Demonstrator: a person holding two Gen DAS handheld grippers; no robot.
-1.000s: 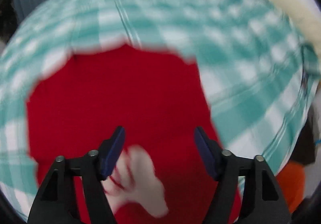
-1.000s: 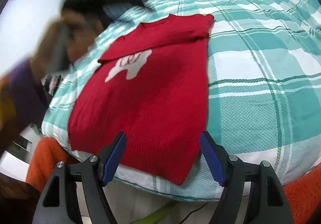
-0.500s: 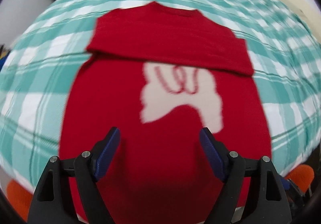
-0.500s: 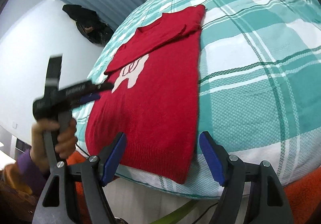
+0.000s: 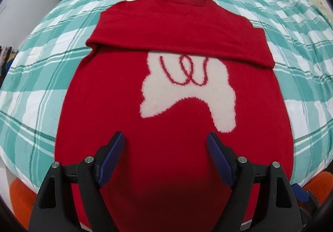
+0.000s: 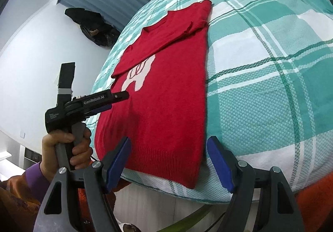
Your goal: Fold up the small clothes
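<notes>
Sweater (image 5: 170, 119) lies flat on the checked bed (image 5: 270, 3), sleeves folded across the chest. Knit looks soft, light and limp; likely sags unless taken at 2 hem corners. Left gripper (image 5: 166, 146) and right gripper (image 6: 168, 153) both wide, holding nothing.
</notes>
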